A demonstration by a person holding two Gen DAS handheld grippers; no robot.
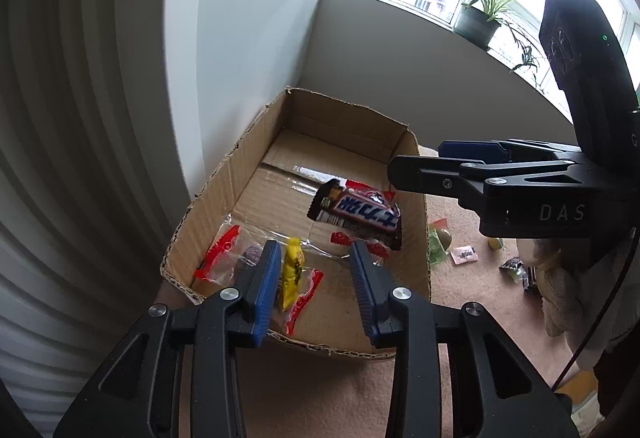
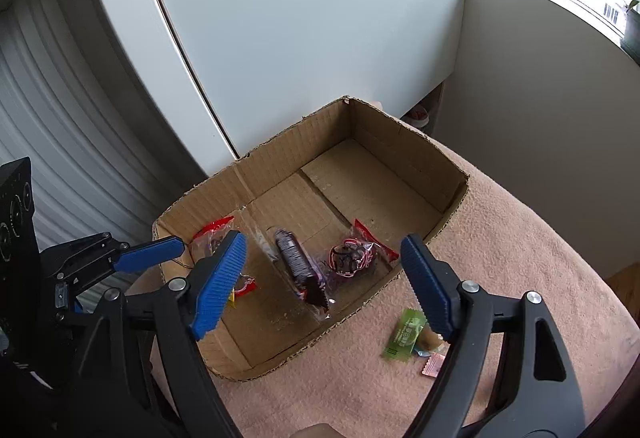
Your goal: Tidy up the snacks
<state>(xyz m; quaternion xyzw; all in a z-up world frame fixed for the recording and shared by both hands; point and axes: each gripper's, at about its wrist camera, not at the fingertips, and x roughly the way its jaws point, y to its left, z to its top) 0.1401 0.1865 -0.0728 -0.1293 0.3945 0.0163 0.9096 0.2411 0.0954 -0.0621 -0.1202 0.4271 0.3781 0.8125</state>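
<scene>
The left gripper (image 1: 314, 258) sits at the bottom centre of its own view with its blue pads spread apart and nothing between them, hovering over the near end of a cardboard box (image 1: 208, 193). Behind the gap lies a yellow candy (image 1: 292, 270) in clear wrap with red ends, and toward the centre right of that frame a dark chocolate bar (image 1: 356, 211) with a blue label rests on the box floor. The right gripper (image 2: 324, 252) is also wide open and holds nothing, its fingers framing the box's near corner in the lower half of its view. On the pink cloth (image 2: 520, 258) just outside the box, at the lower right, lie a green packet (image 2: 404, 332) and a small pink wrapper (image 2: 434, 362), partly hidden by the right finger.
</scene>
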